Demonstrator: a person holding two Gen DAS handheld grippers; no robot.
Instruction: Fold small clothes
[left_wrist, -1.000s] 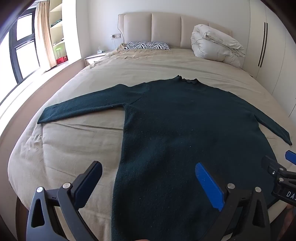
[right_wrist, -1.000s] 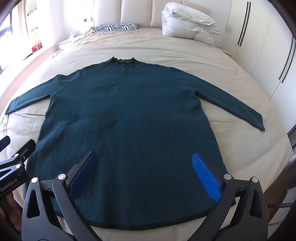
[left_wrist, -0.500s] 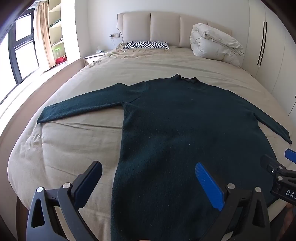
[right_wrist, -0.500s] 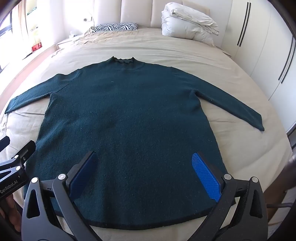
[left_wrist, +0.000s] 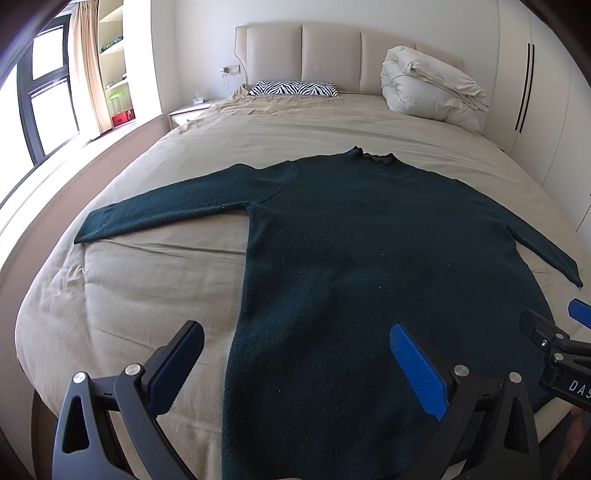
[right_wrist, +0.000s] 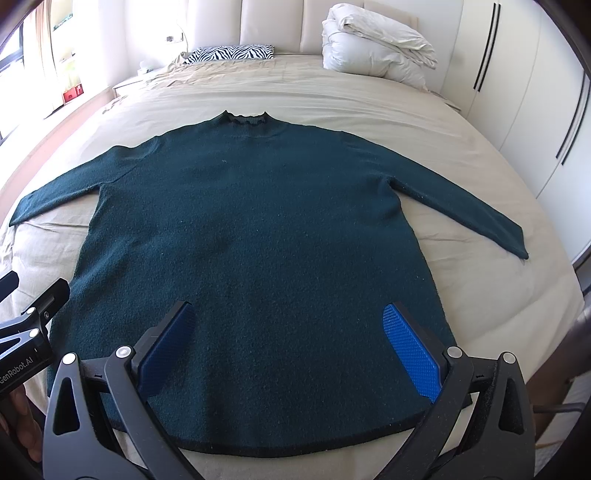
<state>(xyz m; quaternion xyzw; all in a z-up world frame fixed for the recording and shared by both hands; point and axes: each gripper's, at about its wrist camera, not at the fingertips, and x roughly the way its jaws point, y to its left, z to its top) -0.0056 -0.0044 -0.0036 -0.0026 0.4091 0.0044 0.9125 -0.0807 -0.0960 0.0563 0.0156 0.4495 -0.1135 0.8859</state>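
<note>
A dark green long-sleeved sweater (left_wrist: 369, 251) (right_wrist: 258, 236) lies flat on the bed, collar toward the headboard, both sleeves spread out sideways. My left gripper (left_wrist: 295, 336) hovers open above the sweater's lower left side, nothing between its fingers. My right gripper (right_wrist: 288, 325) hangs open over the sweater's lower middle, just above the hem (right_wrist: 295, 448), also empty. In the left wrist view the right gripper's body shows at the right edge; in the right wrist view the left gripper's body shows at the left edge.
The beige bed cover (left_wrist: 147, 295) surrounds the sweater. A zebra-print pillow (left_wrist: 293, 88) and a bundled white duvet (left_wrist: 432, 88) sit by the headboard. Wardrobe doors (right_wrist: 535, 110) stand at the right, a window and a nightstand (left_wrist: 188, 112) at the left.
Both views have barely shifted; the sweater lies as before and both grippers stay open.
</note>
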